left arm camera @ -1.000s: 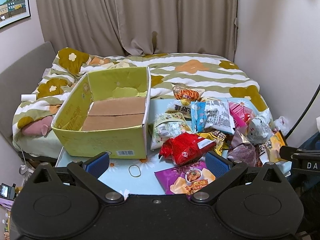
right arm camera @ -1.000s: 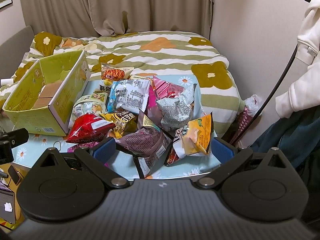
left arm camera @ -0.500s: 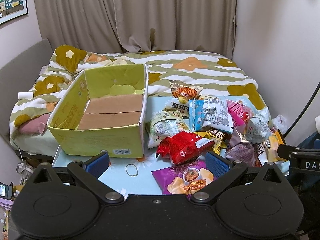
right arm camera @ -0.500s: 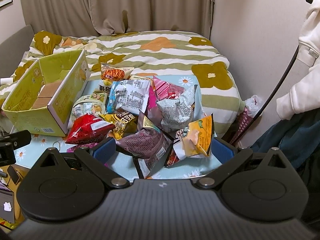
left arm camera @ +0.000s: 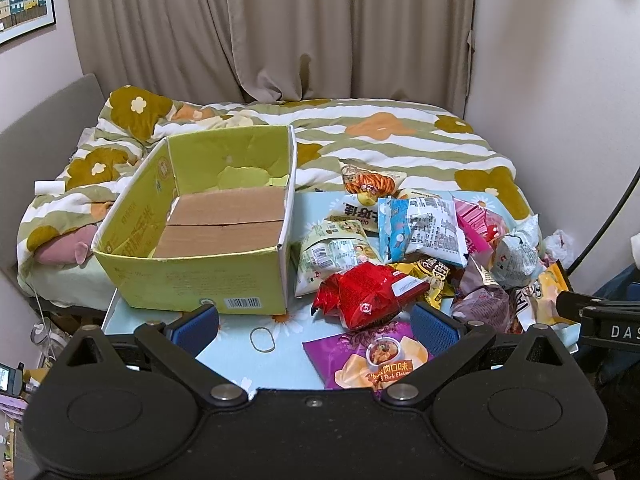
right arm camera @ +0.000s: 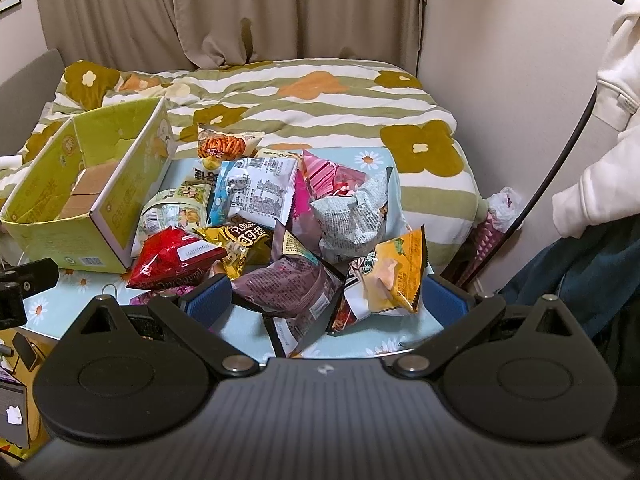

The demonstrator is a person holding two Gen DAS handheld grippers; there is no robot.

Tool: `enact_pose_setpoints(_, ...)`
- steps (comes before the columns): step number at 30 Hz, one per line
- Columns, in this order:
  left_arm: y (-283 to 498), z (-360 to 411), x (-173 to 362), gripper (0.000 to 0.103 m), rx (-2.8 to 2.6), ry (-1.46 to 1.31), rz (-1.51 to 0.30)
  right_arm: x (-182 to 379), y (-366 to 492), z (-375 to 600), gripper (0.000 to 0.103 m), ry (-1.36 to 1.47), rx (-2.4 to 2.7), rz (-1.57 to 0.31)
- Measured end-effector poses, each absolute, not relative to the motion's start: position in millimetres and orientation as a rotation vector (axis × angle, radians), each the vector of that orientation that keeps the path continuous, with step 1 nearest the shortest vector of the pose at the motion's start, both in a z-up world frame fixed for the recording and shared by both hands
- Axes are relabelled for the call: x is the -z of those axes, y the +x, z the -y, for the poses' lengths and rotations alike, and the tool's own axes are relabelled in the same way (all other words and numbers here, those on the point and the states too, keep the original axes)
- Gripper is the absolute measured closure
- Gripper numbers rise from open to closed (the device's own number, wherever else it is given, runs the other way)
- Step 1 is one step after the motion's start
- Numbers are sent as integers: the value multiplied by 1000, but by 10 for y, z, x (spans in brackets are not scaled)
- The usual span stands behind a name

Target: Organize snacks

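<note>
An open, empty yellow-green cardboard box (left arm camera: 192, 280) stands at the left of a light blue daisy-print table (left arm camera: 240, 360); it also shows in the right wrist view (right arm camera: 108, 216). Several snack bags lie heaped to its right: a red bag (left arm camera: 368, 292), a purple chips bag (left arm camera: 376, 360), a blue-white bag (left arm camera: 424, 228), a dark purple bag (right arm camera: 288, 284) and an orange-yellow bag (right arm camera: 392, 276). My left gripper (left arm camera: 314, 326) is open and empty above the table's near edge, in front of the red bag. My right gripper (right arm camera: 326, 304) is open and empty, just short of the dark purple bag.
A rubber band (left arm camera: 262, 338) lies on the table in front of the box. A bed with a striped flower quilt (left arm camera: 380, 136) is behind the table. A wall and a black cable (right arm camera: 560, 160) are to the right, with white clothing (right arm camera: 608, 120) hanging there.
The left gripper has drawn back and lifted a little, so the box and bags sit slightly lower and farther. The right gripper has barely moved. Both stay open.
</note>
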State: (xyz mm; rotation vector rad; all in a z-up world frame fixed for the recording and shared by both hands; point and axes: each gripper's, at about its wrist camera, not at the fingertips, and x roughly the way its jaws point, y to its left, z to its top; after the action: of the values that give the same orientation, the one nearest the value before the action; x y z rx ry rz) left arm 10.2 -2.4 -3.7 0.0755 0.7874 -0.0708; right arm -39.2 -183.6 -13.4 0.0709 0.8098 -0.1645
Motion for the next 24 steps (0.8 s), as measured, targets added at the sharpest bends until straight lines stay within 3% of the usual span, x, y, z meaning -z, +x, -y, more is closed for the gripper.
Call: enact_pose_setpoints(24, 55, -45, 5, 0, 77, 72, -773, 67, -493, 1790, 0, 77, 171, -782)
